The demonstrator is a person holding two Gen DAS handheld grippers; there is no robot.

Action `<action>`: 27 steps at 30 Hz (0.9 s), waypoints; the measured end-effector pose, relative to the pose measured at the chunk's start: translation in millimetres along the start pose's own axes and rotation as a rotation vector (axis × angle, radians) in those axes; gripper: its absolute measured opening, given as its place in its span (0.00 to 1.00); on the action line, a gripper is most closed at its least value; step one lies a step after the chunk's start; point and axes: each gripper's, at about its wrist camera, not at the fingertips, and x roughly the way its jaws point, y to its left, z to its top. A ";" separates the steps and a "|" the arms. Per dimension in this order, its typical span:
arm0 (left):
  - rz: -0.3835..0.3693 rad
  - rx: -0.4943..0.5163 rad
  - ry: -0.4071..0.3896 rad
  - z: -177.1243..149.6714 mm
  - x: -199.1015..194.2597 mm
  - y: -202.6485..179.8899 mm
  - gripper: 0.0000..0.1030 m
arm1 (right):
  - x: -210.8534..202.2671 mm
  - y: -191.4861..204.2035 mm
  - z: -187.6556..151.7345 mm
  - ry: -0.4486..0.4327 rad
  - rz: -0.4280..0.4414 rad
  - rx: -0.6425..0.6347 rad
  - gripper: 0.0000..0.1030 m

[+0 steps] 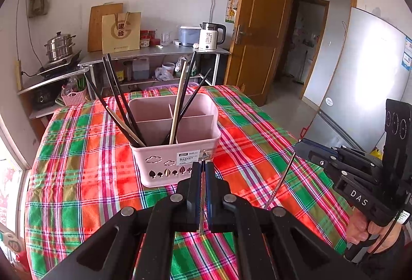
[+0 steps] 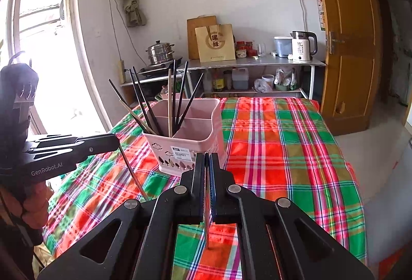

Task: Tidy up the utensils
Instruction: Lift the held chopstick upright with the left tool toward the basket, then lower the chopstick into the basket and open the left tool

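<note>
1. The pink basket (image 1: pixel 177 151) stands on the plaid tablecloth (image 1: pixel 77 177), roughly mid-table, at about 12 o'clock from both grippers. Dark and pale chopsticks (image 1: pixel 121 105) lean out of its near compartments, fanning toward 10 and 1 o'clock.
2. The left gripper (image 1: pixel 203 169) has its jaws pressed together on a thin metal chopstick (image 1: pixel 202 202), which runs down between the pads and hangs below them.
3. The right gripper (image 2: pixel 207 164) likewise pinches a thin metal rod (image 2: pixel 207 228), whose lower end hangs over the cloth.
4. Open room: bare cloth lies on every side of the basket. In the right wrist view the widest bare stretch runs from 1 to 4 o'clock, out to the table's right edge (image 2: pixel 347 172), where the floor drops away toward the wooden door (image 2: pixel 347 48).
5. In the left wrist view the table's left edge sits near a window wall at 9 o'clock, and its far edge is close to a steel shelf (image 1: pixel 154 53) at 12 o'clock.
6. Only the left wrist view shows the refrigerator (image 1: pixel 360 74) at 2 o'clock and the right gripper from the side at 4 o'clock, its rod slanting up.
7. Only the right wrist view shows the bright window (image 2: pixel 43 35) at 10 o'clock and the left gripper at 9 o'clock, its chopstick slanting down over the cloth.
</note>
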 end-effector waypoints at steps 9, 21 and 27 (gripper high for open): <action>0.005 0.016 0.006 -7.0 -9.3 0.0 0.02 | -10.4 8.0 -2.8 -0.002 -0.002 -0.030 0.03; 0.020 -0.009 -0.014 3.0 -29.1 20.5 0.02 | -12.8 22.7 12.9 -0.035 0.029 -0.055 0.03; 0.039 -0.016 -0.039 26.2 -38.5 33.1 0.02 | -4.6 39.2 36.3 -0.075 0.073 -0.079 0.03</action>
